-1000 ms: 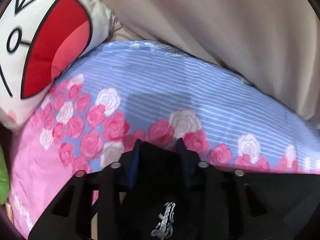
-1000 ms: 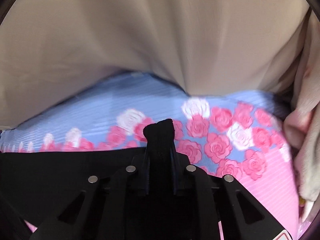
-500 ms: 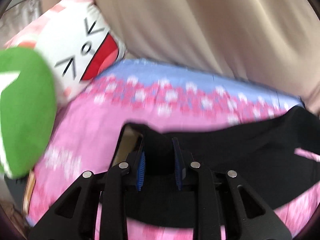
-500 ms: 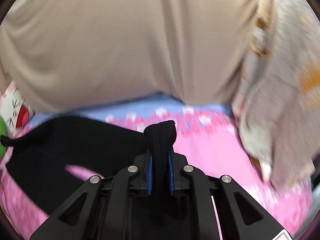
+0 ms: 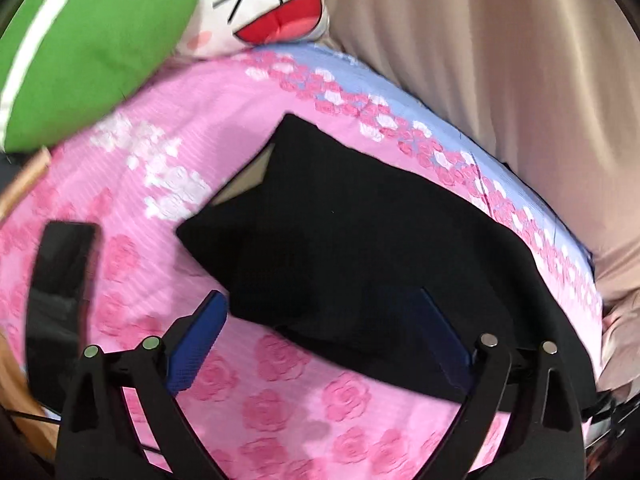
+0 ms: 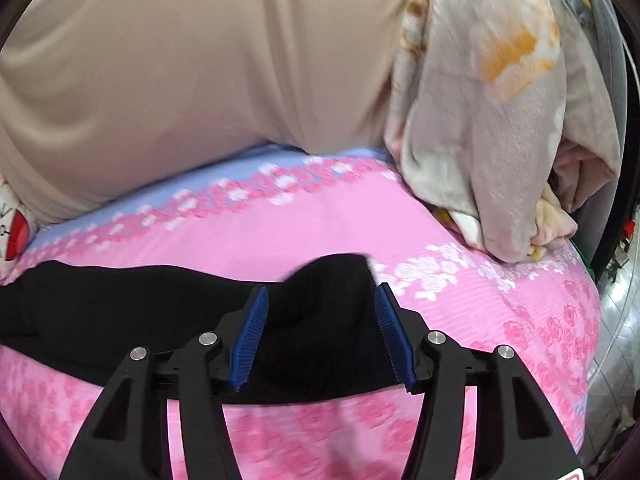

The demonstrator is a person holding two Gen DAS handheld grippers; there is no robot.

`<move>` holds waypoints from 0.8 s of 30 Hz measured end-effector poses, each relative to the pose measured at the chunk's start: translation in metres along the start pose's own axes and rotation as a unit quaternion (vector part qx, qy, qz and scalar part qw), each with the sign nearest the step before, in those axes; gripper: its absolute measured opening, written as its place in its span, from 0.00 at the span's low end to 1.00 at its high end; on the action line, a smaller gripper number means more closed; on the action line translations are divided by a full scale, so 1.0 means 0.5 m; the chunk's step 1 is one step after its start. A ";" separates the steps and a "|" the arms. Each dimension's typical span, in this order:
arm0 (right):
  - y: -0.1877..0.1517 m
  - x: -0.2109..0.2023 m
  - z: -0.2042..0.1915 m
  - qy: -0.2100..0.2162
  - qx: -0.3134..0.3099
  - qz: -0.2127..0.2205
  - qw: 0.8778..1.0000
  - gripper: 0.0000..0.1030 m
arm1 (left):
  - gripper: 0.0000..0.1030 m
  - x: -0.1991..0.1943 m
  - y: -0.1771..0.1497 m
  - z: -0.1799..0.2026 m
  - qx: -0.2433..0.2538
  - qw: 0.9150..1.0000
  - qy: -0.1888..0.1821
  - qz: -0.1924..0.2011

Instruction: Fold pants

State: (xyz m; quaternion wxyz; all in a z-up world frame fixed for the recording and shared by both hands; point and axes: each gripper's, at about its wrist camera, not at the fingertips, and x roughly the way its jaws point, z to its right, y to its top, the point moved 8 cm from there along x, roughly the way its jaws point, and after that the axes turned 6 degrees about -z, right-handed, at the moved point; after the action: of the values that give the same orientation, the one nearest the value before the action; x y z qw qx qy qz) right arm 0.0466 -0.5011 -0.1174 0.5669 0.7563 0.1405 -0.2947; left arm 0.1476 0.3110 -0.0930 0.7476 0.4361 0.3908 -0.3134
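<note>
The black pants [image 5: 360,248] lie folded on the pink rose-print bedsheet [image 5: 208,128]. My left gripper [image 5: 320,320] hovers over their near edge with its jaws opening wide; the blue pads [image 5: 196,344] stand clear of the cloth. In the right wrist view a bunched end of the pants [image 6: 332,304] sits between the blue pads [image 6: 250,340] of my right gripper [image 6: 320,320], whose jaws are opening and no longer press on it. The rest of the pants [image 6: 100,300] stretches to the left.
A green cushion [image 5: 88,40] and a white cartoon-face pillow [image 5: 272,4] sit at the bed's far left. A beige curtain [image 6: 200,64] hangs behind the bed. A crumpled patterned blanket [image 6: 492,120] lies at the right. A dark flat object [image 5: 60,280] rests on the sheet's left.
Both grippers carried the pants' edge across the bed toward the near side, then opened and let the cloth go. The pants now lie folded over on the sheet.
</note>
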 end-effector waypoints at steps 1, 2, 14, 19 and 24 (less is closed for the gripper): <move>-0.009 -0.019 -0.023 0.011 -0.001 0.001 1.000 0.54 | 0.88 0.015 0.001 -0.003 -0.012 1.000 -0.001 -0.009; -0.018 -0.026 -0.040 0.017 0.000 0.002 1.000 0.57 | 0.83 0.030 -0.001 -0.014 -0.023 1.000 0.005 -0.018; -0.065 -0.042 -0.133 0.048 0.006 -0.010 0.999 0.63 | 0.00 -0.103 0.120 -0.129 0.011 0.988 0.149 0.050; -0.087 -0.017 -0.154 0.063 0.025 -0.026 0.997 0.63 | 0.56 -0.052 -0.010 -0.054 0.007 0.999 -0.011 -0.043; -0.102 0.001 -0.226 0.096 0.003 -0.041 0.995 0.63 | 0.70 0.020 -0.056 0.023 -0.009 0.992 -0.082 -0.093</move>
State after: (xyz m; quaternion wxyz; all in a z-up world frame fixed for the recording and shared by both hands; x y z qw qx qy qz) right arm 0.0519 -0.3785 -0.1364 0.5358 0.7764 0.2247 -0.2443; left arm 0.1334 0.2873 -0.1095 0.7486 0.3636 0.3702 -0.4128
